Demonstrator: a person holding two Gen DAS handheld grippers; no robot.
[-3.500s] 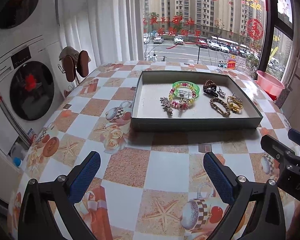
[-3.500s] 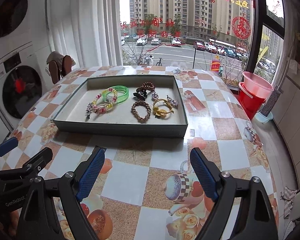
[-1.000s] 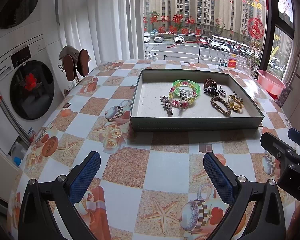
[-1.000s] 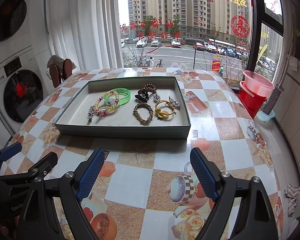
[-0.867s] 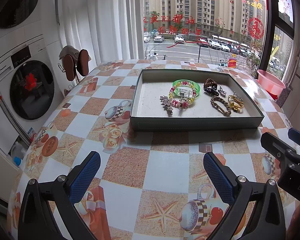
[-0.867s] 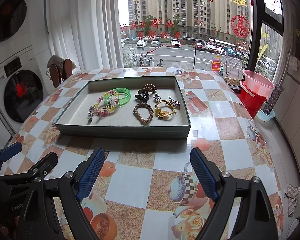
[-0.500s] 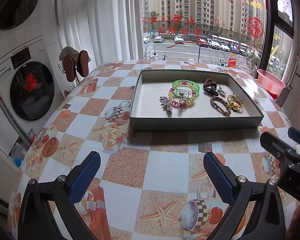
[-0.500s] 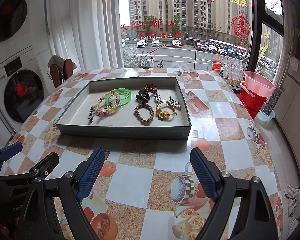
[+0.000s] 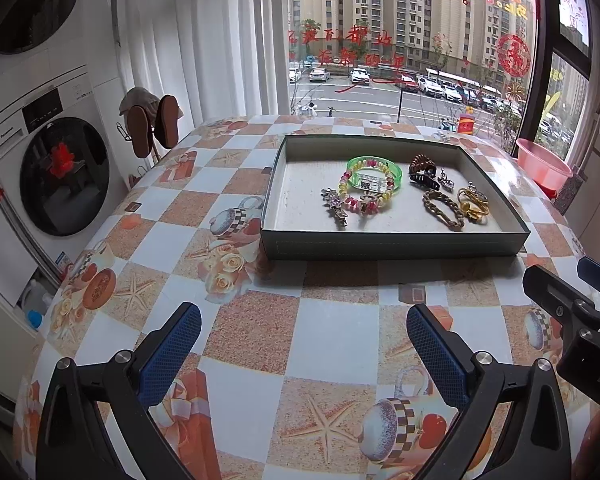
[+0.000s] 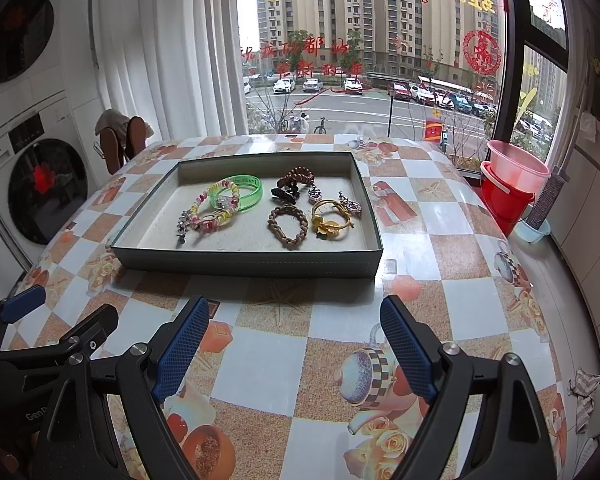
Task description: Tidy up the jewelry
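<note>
Ahead of my right claw (image 10: 294, 328) the bench (image 10: 440, 216) cover looks glossy, like plastic. The tray (image 10: 248, 262) looks like matt card. The green bangle (image 10: 248, 194) is clear plastic, the gold ring (image 10: 332, 216) shiny metal.

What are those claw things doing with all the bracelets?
Nothing yet. A person holds both claws over the checkered table, and both are open and empty. The left claw and right claw point at a shallow tray where the jewelry lies untouched, including a green bangle and gold rings.
</note>
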